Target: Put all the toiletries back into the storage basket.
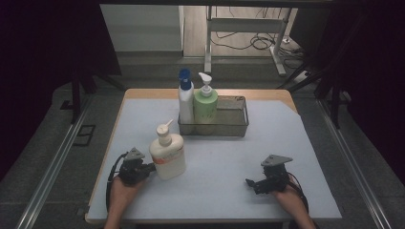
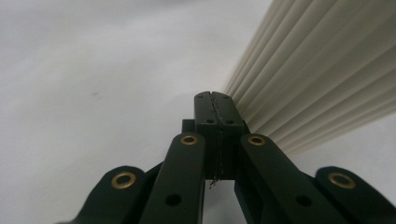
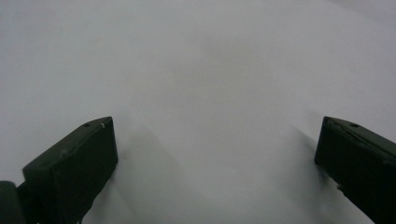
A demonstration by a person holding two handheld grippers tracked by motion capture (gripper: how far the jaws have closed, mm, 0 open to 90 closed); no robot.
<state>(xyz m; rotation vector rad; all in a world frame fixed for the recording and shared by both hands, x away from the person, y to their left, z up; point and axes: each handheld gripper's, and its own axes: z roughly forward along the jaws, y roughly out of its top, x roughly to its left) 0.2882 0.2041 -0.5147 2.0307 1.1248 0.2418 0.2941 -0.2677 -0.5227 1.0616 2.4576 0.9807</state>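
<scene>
- My left claw is pinched tight shut with nothing in it.
- The cream pump bottle stands right next to its tips, touching or almost touching.
- My right claw is wide open over the bare white table, far from that bottle.

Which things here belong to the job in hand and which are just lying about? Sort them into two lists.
In the job:
- cream pump bottle, right beside the shut left gripper
- wire basket
- right gripper, open, apart from everything

Lying about:
- white bottle with blue cap, in the basket
- green pump bottle, in the basket
- cables on the floor
</scene>
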